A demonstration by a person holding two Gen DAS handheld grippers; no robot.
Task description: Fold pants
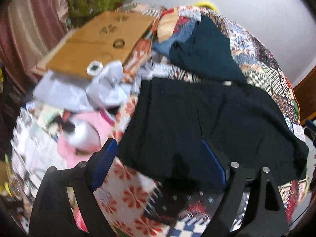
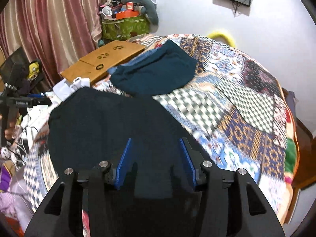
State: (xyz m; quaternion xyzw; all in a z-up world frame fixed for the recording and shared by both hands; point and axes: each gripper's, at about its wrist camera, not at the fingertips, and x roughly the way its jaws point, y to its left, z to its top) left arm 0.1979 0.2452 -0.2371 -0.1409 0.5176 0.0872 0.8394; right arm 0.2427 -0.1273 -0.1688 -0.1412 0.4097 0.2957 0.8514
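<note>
Closest to my lens, the left tool (image 1: 158, 162) stands wide open with nothing between its blue pads, and my right tool (image 2: 155, 158) is partly open, also gripping nothing. Both hang over the black pants (image 1: 207, 122), which lie folded mid-frame on the patchwork bed (image 2: 246, 118), below the teal garment (image 2: 156, 73). To finish well I'd check the edges line up and press out any ridge before leaving it
</note>
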